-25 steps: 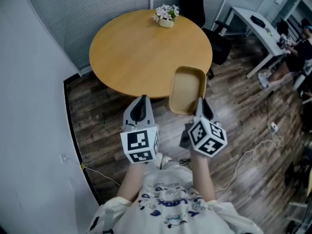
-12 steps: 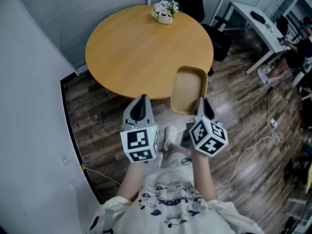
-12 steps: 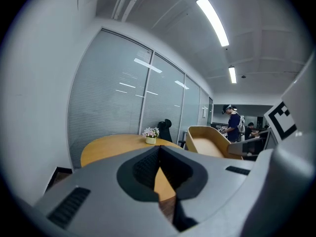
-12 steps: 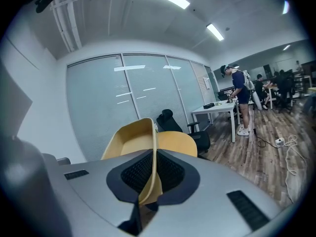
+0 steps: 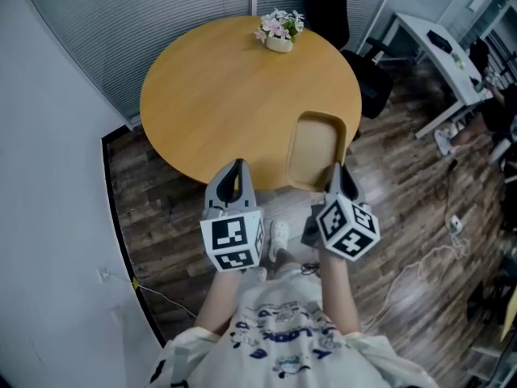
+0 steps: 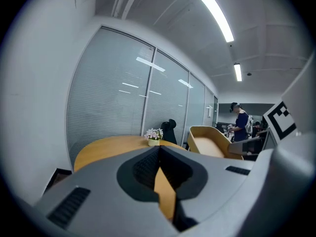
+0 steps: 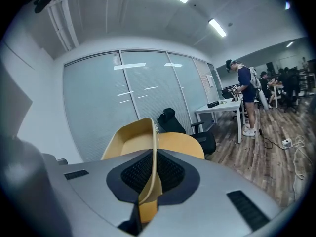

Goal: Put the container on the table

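A: Where is the container (image 5: 315,145) seen?
B: It is seen at the near right edge of the round wooden bench (image 5: 218,95), open side up. In the head view most of it is laid over the bench top, while its near end reaches past the edge, above the dark plank floor (image 5: 161,208). Whether its base is touching the wood cannot be told.
A: By what is it held?
B: It is held by the right hand-held gripper (image 5: 338,173). The jaws are closed on the container's near wall, and the thin tan rim is seen pinched between the black pads in the right gripper view.
A: And the left hand-held gripper (image 5: 234,170)?
B: Its jaws are brought together with nothing between them. It is held beside the right one, near the bench's front edge and apart from the container, which is seen to its right in the left gripper view.
A: What else is found around?
B: A small flower pot (image 5: 279,32) is set at the far edge of the bench, well apart from the container. A black office chair (image 5: 329,2) is placed behind it, and a white desk (image 5: 460,67) is seen at the far right. A standing person (image 7: 244,90) is seen by that desk in the right gripper view.
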`<state>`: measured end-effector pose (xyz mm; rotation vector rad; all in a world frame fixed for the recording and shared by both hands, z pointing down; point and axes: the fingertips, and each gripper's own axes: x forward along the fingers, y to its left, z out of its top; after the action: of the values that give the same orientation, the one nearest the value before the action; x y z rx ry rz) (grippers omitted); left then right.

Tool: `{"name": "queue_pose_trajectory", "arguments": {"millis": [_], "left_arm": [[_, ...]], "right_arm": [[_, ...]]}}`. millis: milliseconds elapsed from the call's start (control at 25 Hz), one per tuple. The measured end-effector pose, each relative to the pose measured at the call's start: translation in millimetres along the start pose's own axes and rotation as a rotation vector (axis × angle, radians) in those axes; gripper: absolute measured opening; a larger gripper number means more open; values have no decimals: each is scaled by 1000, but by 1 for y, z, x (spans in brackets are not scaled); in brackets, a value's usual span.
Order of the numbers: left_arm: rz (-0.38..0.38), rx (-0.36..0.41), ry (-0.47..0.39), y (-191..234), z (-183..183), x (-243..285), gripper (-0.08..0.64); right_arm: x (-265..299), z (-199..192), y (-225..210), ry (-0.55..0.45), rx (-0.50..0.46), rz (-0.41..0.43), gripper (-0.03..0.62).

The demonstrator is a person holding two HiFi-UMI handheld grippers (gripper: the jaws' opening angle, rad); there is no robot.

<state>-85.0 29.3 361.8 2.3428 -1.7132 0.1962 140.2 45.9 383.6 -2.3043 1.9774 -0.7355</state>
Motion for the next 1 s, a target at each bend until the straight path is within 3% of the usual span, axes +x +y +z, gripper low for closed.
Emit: {"name": "queue_pose_trajectory", "arguments": {"millis": [480, 1000], "left_arm": [[67, -1, -3, -16, 36, 108, 5], [124, -29, 34, -20, 39, 175, 3]], "right_arm": [[119, 57, -19, 22, 6, 68, 20], [199, 76, -29, 69, 17, 125, 20]]}}
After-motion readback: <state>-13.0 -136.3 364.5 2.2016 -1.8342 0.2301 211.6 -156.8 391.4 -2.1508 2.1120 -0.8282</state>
